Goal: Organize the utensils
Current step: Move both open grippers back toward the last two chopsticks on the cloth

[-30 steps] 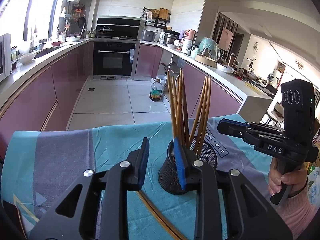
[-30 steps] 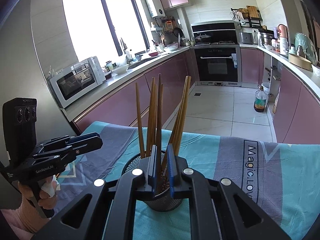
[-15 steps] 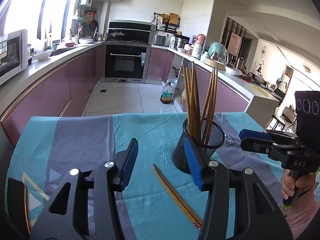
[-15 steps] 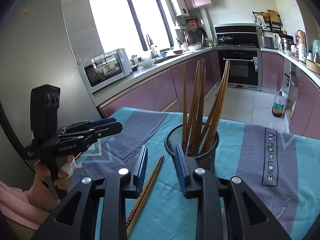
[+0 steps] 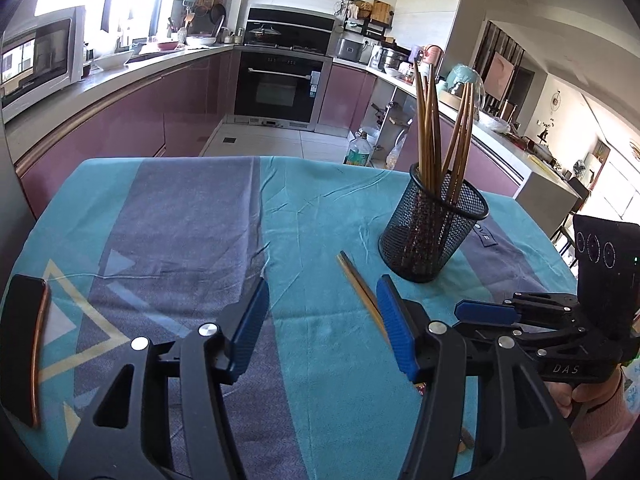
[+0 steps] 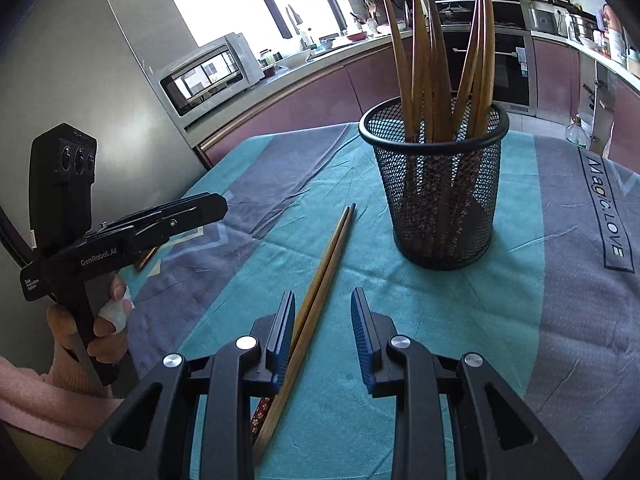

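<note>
Both hand-held grippers have drawn back from the mesh holder (image 6: pixel 436 184) and sunk lower. The left hand-held gripper (image 5: pixel 322 320) and right hand-held gripper (image 6: pixel 322 336) have just been opening, the right's jaws now astride a chopstick pair (image 6: pixel 316 296).

Teal-grey tablecloth (image 5: pixel 320 360), mesh holder (image 6: pixel 440 208), loose chopsticks (image 6: pixel 324 264)

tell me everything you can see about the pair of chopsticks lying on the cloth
The pair of chopsticks is two slim brown sticks, wood by the look, lying flat and side by side on the teal and grey tablecloth. Their thin tips point toward the black mesh holder but stop short of it. The near ends carry a dark red patterned band. They lie between the open jaws of the right claw, close beside its left pad; whether it touches them is unclear.
</note>
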`<control>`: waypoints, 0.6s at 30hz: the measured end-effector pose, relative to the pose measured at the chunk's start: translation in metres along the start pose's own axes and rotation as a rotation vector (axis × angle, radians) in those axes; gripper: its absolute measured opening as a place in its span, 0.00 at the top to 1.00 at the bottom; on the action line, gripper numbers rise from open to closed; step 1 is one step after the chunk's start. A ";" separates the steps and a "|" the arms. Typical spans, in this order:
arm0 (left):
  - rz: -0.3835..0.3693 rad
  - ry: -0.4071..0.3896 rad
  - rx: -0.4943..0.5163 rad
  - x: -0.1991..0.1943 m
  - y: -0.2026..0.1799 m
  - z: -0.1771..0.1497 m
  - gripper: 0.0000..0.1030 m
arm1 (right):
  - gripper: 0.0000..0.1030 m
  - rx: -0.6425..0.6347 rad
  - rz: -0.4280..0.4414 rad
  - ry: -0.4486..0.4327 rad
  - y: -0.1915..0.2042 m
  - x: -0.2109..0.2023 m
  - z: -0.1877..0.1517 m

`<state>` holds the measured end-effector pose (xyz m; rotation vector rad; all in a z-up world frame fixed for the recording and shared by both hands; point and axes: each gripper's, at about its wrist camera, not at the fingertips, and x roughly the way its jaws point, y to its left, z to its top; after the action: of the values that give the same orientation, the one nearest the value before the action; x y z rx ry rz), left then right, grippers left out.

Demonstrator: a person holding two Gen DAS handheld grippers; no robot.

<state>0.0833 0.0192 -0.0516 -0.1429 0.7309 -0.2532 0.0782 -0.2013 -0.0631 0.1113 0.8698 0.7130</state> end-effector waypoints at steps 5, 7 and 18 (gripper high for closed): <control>0.009 0.016 0.007 0.005 -0.007 -0.008 0.46 | 0.72 0.007 -0.002 0.014 0.001 0.004 -0.004; 0.013 0.020 0.010 0.007 -0.010 -0.009 0.46 | 0.72 0.003 -0.009 0.023 0.002 0.007 -0.006; 0.016 0.052 0.011 0.014 -0.013 -0.016 0.44 | 0.72 -0.028 -0.049 0.073 0.011 0.024 -0.014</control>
<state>0.0804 0.0020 -0.0695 -0.1205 0.7818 -0.2468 0.0719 -0.1808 -0.0839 0.0383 0.9292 0.6866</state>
